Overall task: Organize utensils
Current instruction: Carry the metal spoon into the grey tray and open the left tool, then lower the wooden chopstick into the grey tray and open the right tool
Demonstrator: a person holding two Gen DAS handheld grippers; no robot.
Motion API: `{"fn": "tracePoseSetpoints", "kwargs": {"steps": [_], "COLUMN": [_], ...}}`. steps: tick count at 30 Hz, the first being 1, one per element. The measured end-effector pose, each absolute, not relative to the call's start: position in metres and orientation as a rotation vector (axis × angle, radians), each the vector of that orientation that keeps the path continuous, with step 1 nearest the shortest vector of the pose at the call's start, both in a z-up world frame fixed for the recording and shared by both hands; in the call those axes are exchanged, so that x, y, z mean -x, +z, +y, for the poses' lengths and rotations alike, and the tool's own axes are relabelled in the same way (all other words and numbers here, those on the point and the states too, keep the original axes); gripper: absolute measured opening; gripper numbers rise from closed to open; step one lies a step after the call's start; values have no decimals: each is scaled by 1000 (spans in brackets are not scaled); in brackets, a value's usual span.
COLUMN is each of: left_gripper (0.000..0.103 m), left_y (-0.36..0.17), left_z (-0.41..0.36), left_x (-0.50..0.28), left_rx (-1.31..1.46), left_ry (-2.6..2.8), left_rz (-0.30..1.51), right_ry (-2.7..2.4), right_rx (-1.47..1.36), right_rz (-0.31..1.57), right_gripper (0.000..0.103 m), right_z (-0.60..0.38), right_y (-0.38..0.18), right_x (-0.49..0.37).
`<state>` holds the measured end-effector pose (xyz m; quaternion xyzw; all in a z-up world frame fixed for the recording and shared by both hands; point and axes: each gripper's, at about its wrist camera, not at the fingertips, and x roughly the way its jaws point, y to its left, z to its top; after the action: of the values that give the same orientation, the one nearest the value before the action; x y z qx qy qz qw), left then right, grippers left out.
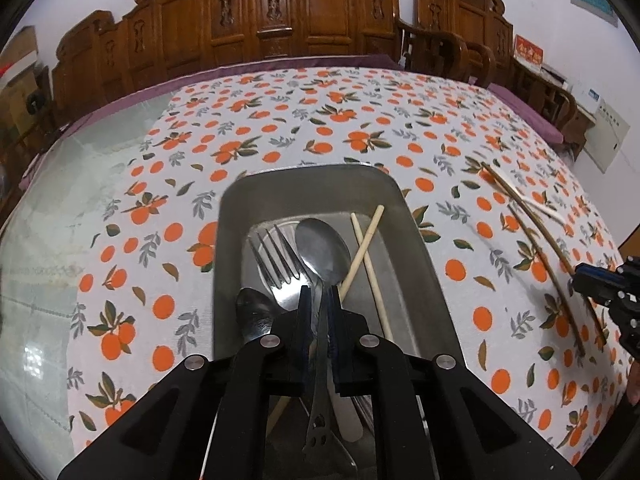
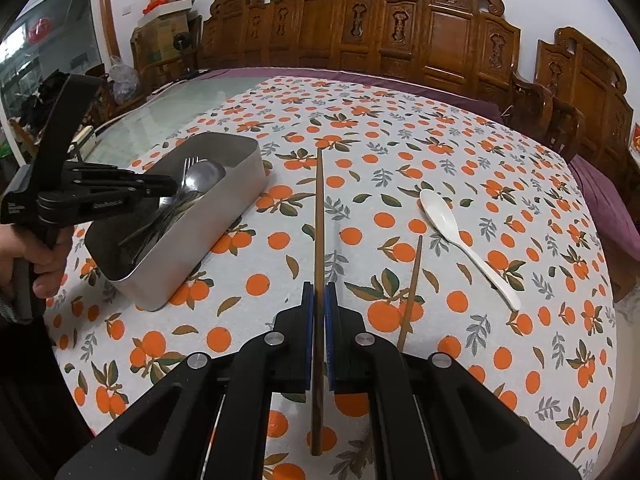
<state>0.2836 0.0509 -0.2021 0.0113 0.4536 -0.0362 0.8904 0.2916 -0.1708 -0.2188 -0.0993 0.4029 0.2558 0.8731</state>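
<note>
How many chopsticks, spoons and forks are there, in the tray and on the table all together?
Chopsticks: 4 (pale chopsticks in the tray, brown chopsticks outside it)
Spoons: 3 (metal spoons in the tray, white spoon on the cloth)
Forks: 1 (fork in the tray)
Total: 8

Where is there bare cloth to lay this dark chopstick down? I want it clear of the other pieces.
Free: the cloth between the metal tray and the white spoon, and the wide stretch beyond both toward the wooden chairs. Crowded: the tray itself, packed with fork, spoon and pale chopsticks, and the patch by the second dark chopstick.
</note>
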Motion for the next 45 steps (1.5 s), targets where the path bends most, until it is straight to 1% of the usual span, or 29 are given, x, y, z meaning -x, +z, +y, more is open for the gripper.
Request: {"fn": "tracePoseSetpoints", "kwargs": {"steps": [3, 4, 5, 7, 9, 11, 12, 13, 14, 21, 31, 45], "left_gripper": [8, 13, 22, 29, 35, 61, 69, 79, 83, 84, 84, 84], "left_y": [-194, -190, -187, -182, -178, -173, -170, -167, -164, -152, -142, -140], "left_z": [53, 52, 53, 53, 53, 55, 56, 58, 60, 79, 99, 127], "left_x": [-278, -275, -273, -270, -267, -263, -260, -258, -255, -244, -237, -236], "left_rx": [-16, -20, -22, -30, -32, -24, -19, -14, -10, 36, 26, 34], "left_ry": [-76, -74, -73, -68, -62, -61, -54, -48, -43, -38, -17, -9], "left_rz": [924, 912, 904, 885, 872, 858, 843, 827, 814, 792, 768, 775], "right_ry": [527, 525, 525, 523, 523, 527, 529, 530, 533, 553, 595, 639], "right_rx": [208, 207, 206, 206, 203, 194, 192, 192, 194, 157, 109, 6], "right_rz": [836, 835, 835, 832, 828, 828, 827, 825, 824, 816, 837, 927], "right_gripper": [6, 6, 6, 6, 6, 6, 6, 6, 6, 6, 6, 6], "right_z": [-170, -169, -169, -167, -165, -163, -161, -159, -157, -144, -110, -53], "right_y": [-217, -216, -216, -215, -212, -210, -209, -207, -205, -191, -181, -199], "right_x": [-289, -289, -288, -287, -284, -282, -281, -279, -277, -265, -262, -288]}}
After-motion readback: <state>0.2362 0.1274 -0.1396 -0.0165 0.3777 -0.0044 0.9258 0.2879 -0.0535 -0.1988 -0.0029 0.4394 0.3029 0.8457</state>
